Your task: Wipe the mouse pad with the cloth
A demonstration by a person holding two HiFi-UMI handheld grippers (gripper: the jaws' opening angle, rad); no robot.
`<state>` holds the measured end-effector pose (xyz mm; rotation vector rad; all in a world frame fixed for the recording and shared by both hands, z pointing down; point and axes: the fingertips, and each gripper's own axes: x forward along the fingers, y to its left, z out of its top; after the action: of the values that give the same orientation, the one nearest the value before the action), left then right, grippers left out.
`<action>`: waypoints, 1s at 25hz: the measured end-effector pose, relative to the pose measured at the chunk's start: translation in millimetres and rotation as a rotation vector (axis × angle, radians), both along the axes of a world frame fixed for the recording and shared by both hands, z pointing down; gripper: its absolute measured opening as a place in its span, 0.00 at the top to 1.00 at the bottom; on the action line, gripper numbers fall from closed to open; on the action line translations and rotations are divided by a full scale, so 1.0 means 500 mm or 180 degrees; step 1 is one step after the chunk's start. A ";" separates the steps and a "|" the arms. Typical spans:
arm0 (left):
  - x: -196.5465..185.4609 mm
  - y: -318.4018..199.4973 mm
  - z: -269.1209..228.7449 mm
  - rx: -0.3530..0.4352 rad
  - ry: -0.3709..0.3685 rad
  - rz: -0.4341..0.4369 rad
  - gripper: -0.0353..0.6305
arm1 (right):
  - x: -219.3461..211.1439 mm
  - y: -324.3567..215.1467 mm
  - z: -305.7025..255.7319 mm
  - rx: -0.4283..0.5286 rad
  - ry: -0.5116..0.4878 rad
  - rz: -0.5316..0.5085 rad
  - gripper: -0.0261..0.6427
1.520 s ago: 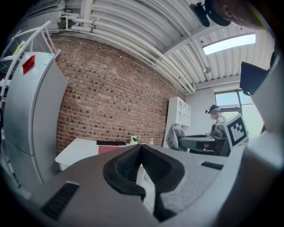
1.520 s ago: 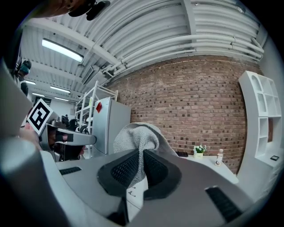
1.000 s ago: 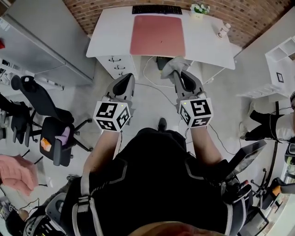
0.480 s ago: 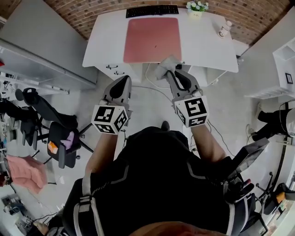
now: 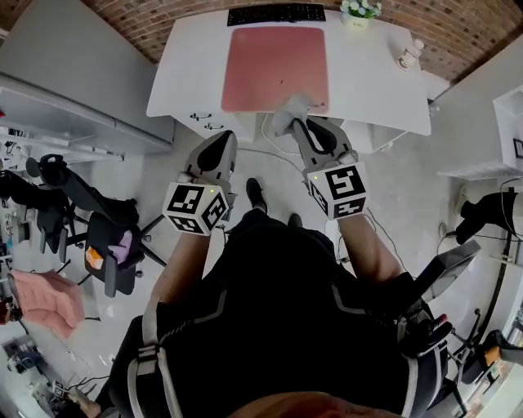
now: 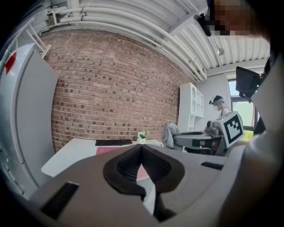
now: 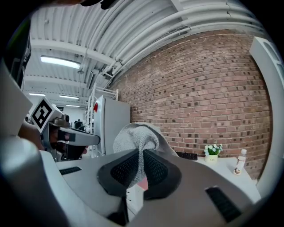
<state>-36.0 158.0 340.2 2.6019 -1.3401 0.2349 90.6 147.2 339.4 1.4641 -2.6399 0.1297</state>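
Observation:
A large red mouse pad [image 5: 275, 68] lies on the white desk [image 5: 368, 77], in front of a black keyboard [image 5: 276, 13]. My right gripper [image 5: 299, 124] is shut on a grey cloth [image 5: 292, 110], held in the air at the desk's near edge. The cloth [image 7: 138, 137] bunches up above the closed jaws in the right gripper view. My left gripper [image 5: 224, 139] is shut and holds nothing, off the desk's front left. In the left gripper view the pad [image 6: 110, 150] shows just past the closed jaws.
A small flower pot [image 5: 358, 12] and a white bottle [image 5: 409, 54] stand at the desk's back right. A drawer unit [image 5: 211, 121] sits under the desk. Office chairs [image 5: 78, 208] stand at the left, a white shelf [image 5: 511, 122] at the right.
Both grippers have come closer to the desk, and the cloth now reaches the desk's near edge. The person has stepped forward, one shoe showing below.

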 end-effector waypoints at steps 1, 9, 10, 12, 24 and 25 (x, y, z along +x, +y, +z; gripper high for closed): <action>-0.007 -0.012 0.000 0.0012 0.0018 0.0002 0.95 | -0.008 -0.012 -0.002 0.0012 0.0031 -0.0010 0.91; -0.073 -0.143 0.013 -0.0012 0.0179 0.0046 0.95 | -0.084 -0.138 -0.003 0.0025 0.0183 -0.0033 0.91; -0.084 -0.159 0.016 -0.0023 0.0194 0.0029 0.95 | -0.096 -0.154 0.001 0.0002 0.0208 -0.0043 0.91; -0.106 -0.185 0.023 -0.0054 0.0198 -0.0015 0.95 | -0.114 -0.178 0.010 -0.0068 0.0226 -0.0045 0.91; -0.234 -0.337 0.084 -0.0259 0.0236 -0.0107 0.95 | -0.229 -0.326 0.066 -0.0235 0.0463 -0.0123 0.91; -0.245 -0.346 0.092 -0.0274 0.0234 -0.0107 0.95 | -0.240 -0.335 0.072 -0.0249 0.0493 -0.0128 0.91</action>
<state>-158.2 -14.8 386.2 2.4905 -1.3178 0.1857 -29.3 -20.3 375.4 1.3388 -2.5096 0.1096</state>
